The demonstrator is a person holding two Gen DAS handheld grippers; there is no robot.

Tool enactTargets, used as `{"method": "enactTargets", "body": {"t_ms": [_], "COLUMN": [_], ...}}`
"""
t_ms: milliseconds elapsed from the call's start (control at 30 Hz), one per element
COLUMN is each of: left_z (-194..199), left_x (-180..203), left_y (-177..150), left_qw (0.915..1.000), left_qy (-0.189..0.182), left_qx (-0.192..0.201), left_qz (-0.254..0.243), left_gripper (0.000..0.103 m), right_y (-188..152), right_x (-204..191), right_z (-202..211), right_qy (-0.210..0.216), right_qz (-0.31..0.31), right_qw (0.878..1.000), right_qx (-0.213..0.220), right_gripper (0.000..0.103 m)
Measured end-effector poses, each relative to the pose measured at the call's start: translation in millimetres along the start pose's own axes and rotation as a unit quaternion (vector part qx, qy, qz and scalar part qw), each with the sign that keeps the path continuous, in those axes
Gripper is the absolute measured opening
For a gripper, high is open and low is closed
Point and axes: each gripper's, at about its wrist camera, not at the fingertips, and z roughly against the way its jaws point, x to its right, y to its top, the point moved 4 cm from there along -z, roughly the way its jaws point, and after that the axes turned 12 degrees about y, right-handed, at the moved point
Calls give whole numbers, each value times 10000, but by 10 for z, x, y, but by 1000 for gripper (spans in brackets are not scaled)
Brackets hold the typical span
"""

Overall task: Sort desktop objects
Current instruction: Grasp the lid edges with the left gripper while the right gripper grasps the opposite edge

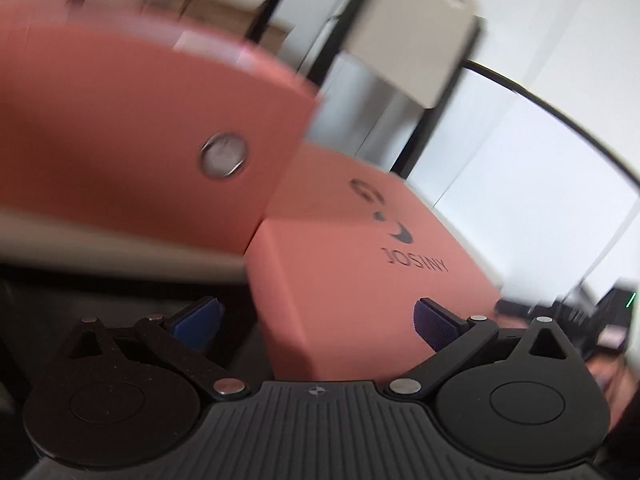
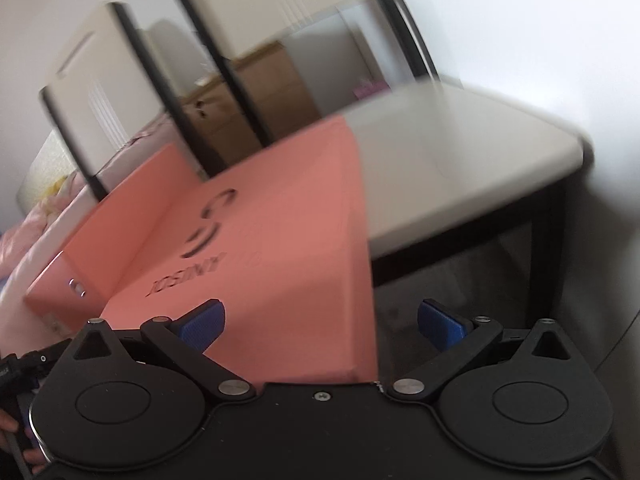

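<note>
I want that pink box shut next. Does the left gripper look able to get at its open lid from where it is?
Probably yes. The left gripper is open, with the pink box between its fingers, and the raised lid stands just ahead on its left with nothing between. The view is blurred, so the gap is hard to judge.

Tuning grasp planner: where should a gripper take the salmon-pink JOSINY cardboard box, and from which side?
Judging from both wrist views, grip the salmon-pink JOSINY cardboard box across the thin near edge of its printed top panel, coming in from the table's front. That edge points at the open right gripper and looks narrow enough for it. Avoid the raised flap with the metal snap.
</note>
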Motion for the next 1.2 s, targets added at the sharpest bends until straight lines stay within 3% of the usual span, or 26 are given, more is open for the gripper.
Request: {"method": "enactTargets", "body": {"t_ms": [100,200,267,300,400,800,967,1200], "left_z": [-146,-218,-231,-237,-229,236,473,858], "left_x": [-96,-101,-61,-41,57,466,659,755], "left_y": [45,66,80,87,99,493,648,876], "left_qw": [9985,9966,9965,9964,9986,9934,9933,9895], "left_qy": [-214,-453,-519,-551,-327,-1019,-1070,-1221], "left_qx": [-258,-334,-338,-340,-276,147,403,761], "left_qz": [424,595,561,542,308,503,169,129], "left_gripper": [103,103,100,94,87,87,87,87], "right_y": [8,29,28,25,36,309,389,567], "right_x": [137,166,147,131,83,-287,-380,-722], "right_z": [-94,-145,-164,-168,-124,634,867,1128], "right_qy": [350,750,963,1029,895,1040,1178,1294], "right_qz": [-591,-788,-805,-790,-630,-364,-289,-14], "right_qw": [9976,9940,9920,9915,9940,9880,9838,9787], "right_qx": [10,104,92,75,71,1081,1322,1595], "right_gripper": [103,101,93,90,77,77,77,77]}}
